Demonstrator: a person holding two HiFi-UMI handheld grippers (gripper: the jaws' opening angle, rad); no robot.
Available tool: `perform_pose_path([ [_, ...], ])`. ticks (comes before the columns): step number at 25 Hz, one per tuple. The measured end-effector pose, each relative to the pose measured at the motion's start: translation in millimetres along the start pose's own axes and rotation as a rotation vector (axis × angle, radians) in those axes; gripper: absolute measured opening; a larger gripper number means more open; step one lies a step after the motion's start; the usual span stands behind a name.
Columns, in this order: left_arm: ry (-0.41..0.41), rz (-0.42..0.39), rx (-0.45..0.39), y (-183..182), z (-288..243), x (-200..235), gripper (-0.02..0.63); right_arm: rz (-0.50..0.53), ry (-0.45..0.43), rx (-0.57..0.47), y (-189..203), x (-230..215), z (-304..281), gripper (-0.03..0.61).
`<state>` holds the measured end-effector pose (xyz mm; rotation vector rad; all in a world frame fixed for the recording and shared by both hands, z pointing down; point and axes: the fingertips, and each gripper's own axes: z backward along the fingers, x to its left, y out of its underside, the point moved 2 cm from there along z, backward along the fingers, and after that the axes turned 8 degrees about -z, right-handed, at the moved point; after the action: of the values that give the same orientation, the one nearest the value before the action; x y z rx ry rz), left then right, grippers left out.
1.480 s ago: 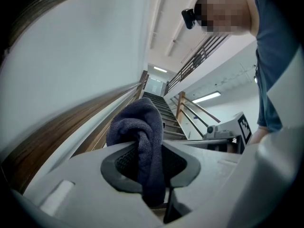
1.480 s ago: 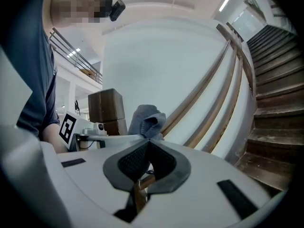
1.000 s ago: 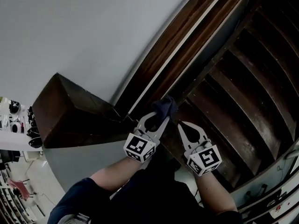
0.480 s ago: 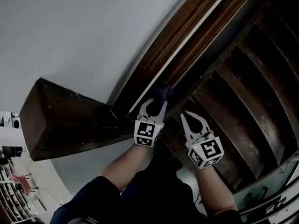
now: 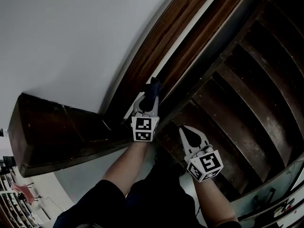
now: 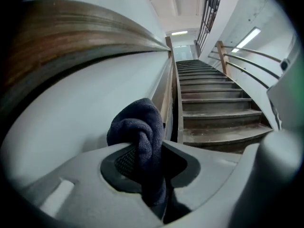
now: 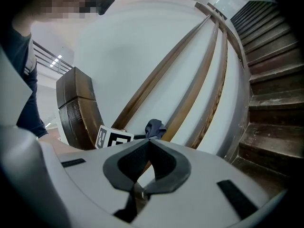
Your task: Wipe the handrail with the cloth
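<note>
Upward along the handrail [image 5: 171, 37] the left gripper [image 5: 148, 99] has slid since the earlier frames. Its fingers pinch the dark cloth [image 5: 153, 90] so that a bunched wad sticks out past the tips and meets the wood. The right gripper [image 5: 186, 131] hangs over the stairs [image 5: 247, 89], fingers pressed together on nothing, likely kept clear of the stroke.

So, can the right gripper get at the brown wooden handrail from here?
Probably yes. The right gripper hangs near the brown wooden handrail, nothing between them; only the left gripper with its dark blue cloth occupies one spot.
</note>
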<state>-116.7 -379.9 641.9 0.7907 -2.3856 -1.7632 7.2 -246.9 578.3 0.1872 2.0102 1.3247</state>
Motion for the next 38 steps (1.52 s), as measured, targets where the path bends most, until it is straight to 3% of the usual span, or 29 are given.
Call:
perform_pose_path([
  [12,0.034,-0.065,-0.047,-13.2,-30.3,-1.2,0.097,-0.043,0.017,-0.048,-5.3,-30.6,-18.4,0.009],
  [23,0.082,-0.085,-0.127,-97.7,-79.9,-15.6,0.097,-0.042,0.09,-0.097,-42.4,-58.8,3.8,0.009],
  [31,0.125,-0.097,-0.171,-158.3,-120.7,-29.4,0.097,-0.016,0.199,-0.171,-90.6,-72.7,33.6,0.009],
  [38,0.153,-0.113,-0.215,-208.1,-151.0,-38.6,0.097,-0.017,0.285,-0.198,-104.6,-82.7,64.8,0.009],
])
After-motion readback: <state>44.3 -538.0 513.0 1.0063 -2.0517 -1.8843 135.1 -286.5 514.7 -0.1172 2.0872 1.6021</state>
